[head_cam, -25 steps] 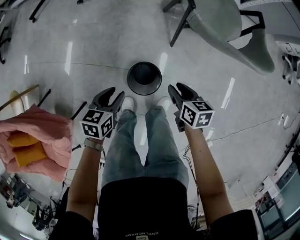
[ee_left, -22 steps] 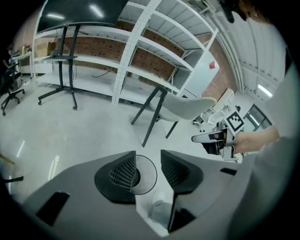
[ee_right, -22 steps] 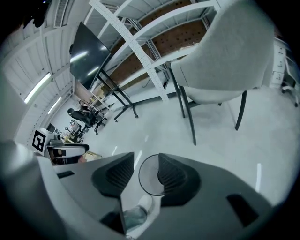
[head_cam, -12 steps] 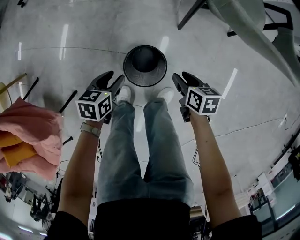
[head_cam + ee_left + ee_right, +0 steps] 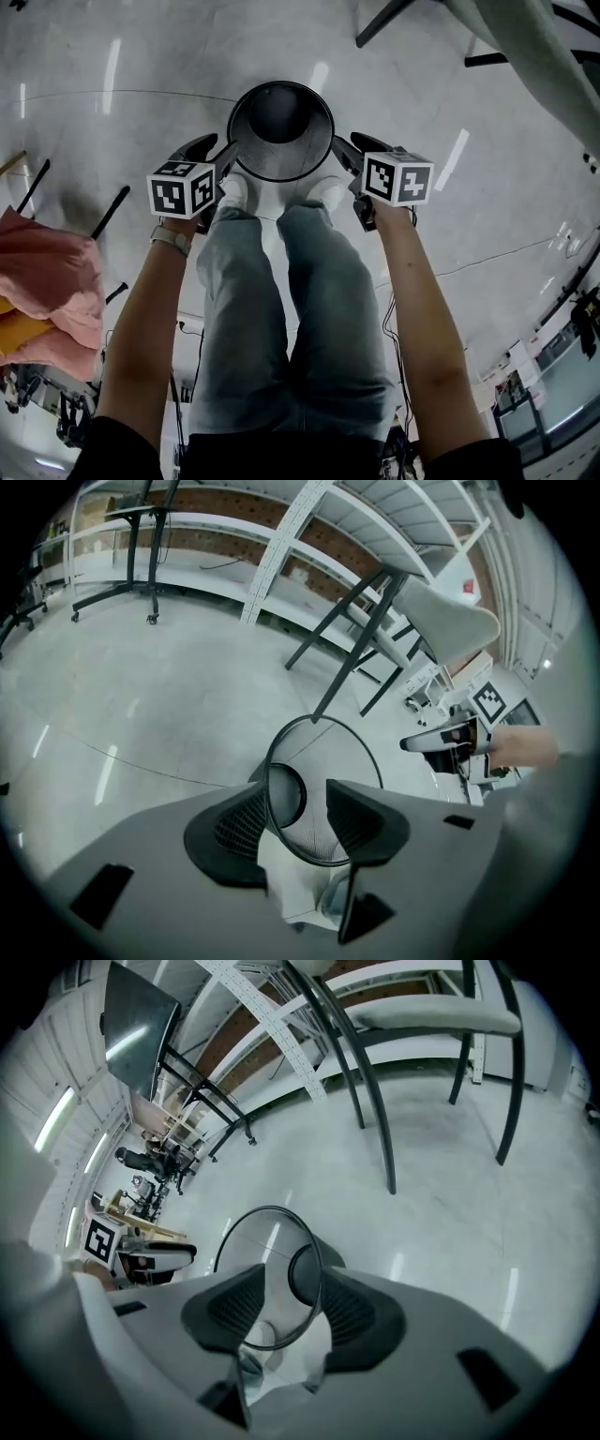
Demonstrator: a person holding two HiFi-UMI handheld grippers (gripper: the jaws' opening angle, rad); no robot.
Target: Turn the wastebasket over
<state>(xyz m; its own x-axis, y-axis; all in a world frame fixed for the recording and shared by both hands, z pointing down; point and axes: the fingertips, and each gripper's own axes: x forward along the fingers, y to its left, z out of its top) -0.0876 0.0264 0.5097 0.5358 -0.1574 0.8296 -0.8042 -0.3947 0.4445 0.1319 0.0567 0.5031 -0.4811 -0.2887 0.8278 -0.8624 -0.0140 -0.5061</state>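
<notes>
A black wire-mesh wastebasket (image 5: 280,131) stands upright on the floor, mouth up, just beyond the person's shoes. My left gripper (image 5: 217,152) is at its left rim and my right gripper (image 5: 345,150) at its right rim. In the left gripper view the basket (image 5: 323,761) has its rim running between the left gripper's (image 5: 298,803) jaws, which are opening and not pressing on it. In the right gripper view the basket's (image 5: 267,1241) rim likewise passes between the right gripper's (image 5: 286,1302) opening jaws without a grip.
White shoes (image 5: 234,192) stand right behind the basket. A grey chair with dark legs (image 5: 380,23) is at the far right, also as the chair (image 5: 441,611). A pink cloth (image 5: 47,281) lies at the left. Shelving (image 5: 281,546) lines the far wall.
Both grippers have sunk from beside the knees down to the basket's rim, one at each side. The head camera has come closer, so the basket looks larger.
</notes>
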